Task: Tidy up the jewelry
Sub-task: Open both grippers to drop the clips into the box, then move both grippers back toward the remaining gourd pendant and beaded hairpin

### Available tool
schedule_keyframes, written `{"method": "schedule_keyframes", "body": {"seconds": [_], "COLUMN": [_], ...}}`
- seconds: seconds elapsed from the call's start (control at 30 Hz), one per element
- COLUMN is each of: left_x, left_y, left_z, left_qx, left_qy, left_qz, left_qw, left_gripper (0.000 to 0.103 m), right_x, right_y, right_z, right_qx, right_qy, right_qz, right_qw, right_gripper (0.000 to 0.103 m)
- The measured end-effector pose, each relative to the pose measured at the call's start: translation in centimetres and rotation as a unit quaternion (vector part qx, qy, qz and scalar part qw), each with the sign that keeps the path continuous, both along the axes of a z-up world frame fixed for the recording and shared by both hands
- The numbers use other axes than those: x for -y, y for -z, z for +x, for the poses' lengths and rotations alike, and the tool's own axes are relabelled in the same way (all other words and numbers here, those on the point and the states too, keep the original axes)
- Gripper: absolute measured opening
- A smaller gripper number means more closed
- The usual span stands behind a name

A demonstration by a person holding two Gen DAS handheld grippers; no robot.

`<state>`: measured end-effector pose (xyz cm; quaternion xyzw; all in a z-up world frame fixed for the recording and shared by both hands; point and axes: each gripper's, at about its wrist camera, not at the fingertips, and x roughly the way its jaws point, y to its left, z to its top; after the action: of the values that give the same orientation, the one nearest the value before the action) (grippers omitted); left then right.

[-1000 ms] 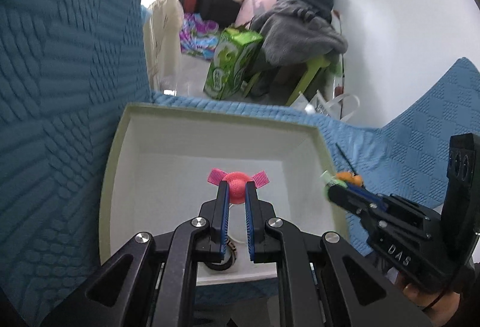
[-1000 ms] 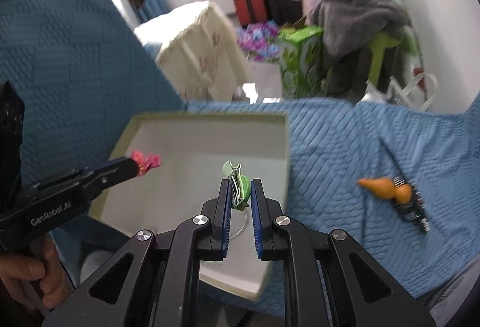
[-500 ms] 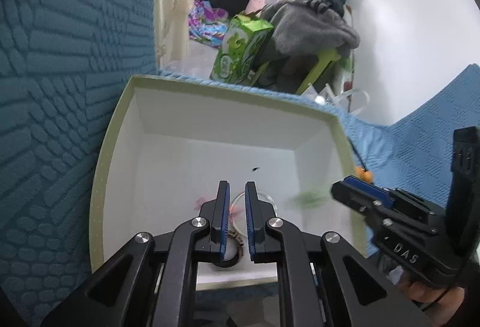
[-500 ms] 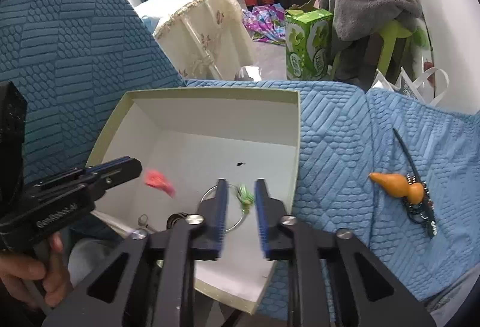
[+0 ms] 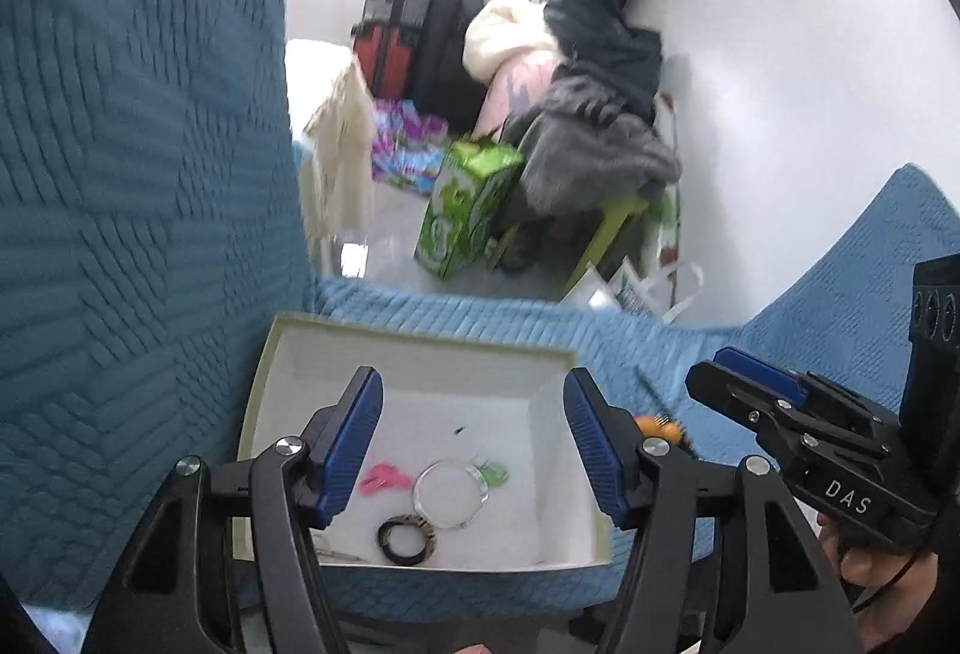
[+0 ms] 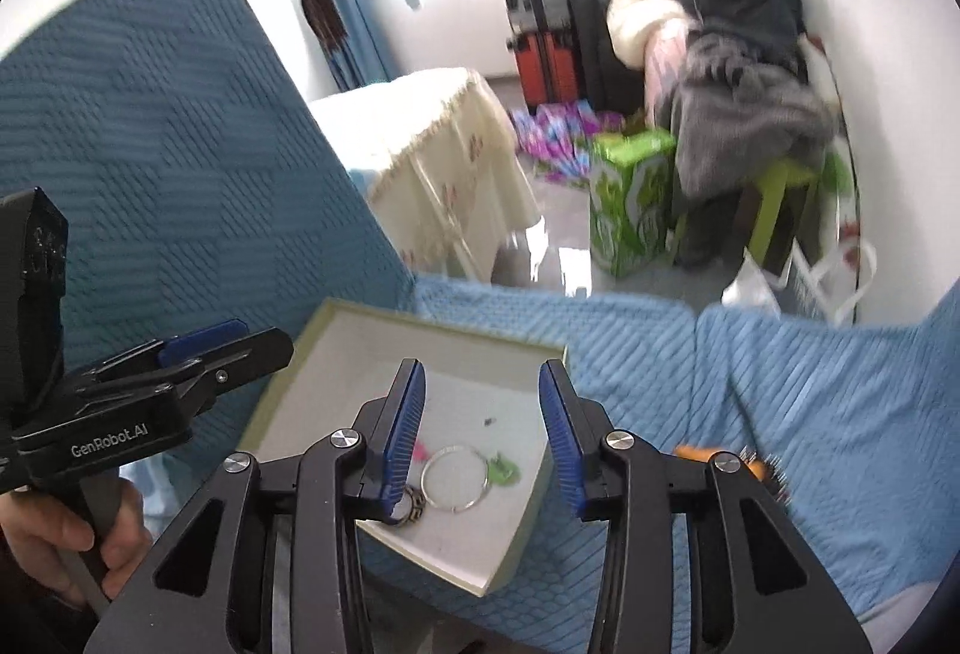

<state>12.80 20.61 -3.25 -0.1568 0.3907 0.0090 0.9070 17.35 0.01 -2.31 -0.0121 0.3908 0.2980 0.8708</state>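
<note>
A shallow white box lies on the blue quilted sofa. In it lie a pink hair clip, a green hair clip, a clear bangle and a dark patterned ring. My left gripper is open and empty above the box. My right gripper is open and empty above the box too. An orange gourd charm with a dark beaded piece lies on the sofa right of the box.
The sofa back rises on the left. Beyond the seat edge are a green carton, a cloth-covered table, suitcases and a pile of clothes on a green stool.
Both grippers opened wide and let go of the pink and green clips, which now lie in the box. Both grippers pulled up and back from the box.
</note>
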Motion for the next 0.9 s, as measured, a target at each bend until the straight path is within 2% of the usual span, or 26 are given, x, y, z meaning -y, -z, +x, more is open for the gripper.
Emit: {"method": "schedule_keyframes", "body": {"seconds": [0.2,0.4,0.6,0.9], "left_x": [2.6,5.6,9.3,13.5], "left_y": [-3.9,-6.3,-7.2,-6.6], "left_z": [-1.0,-2.1,-2.4,-2.5], "left_qx": [0.034,0.059,0.067,0.072], "left_qy": [-0.002,-0.001,0.015,0.017], "left_qz": [0.012,0.013,0.020,0.023], "left_qw": [0.9994,0.9982,0.9975,0.9970], "left_gripper": [0.063,0.063,0.063,0.063], "right_x": [3.1,6.4,9.4,13.1], "right_y": [-4.4,-6.6,-7.2,-5.8], "right_z": [-0.9,-2.2,-3.1,-3.8], "right_qx": [0.047,0.083,0.104,0.114], "right_qy": [0.001,0.006,0.014,0.034], "right_qz": [0.023,0.030,0.027,0.017], "right_qw": [0.999,0.996,0.994,0.993], "right_gripper": [0.037,0.037,0.037,0.037]}}
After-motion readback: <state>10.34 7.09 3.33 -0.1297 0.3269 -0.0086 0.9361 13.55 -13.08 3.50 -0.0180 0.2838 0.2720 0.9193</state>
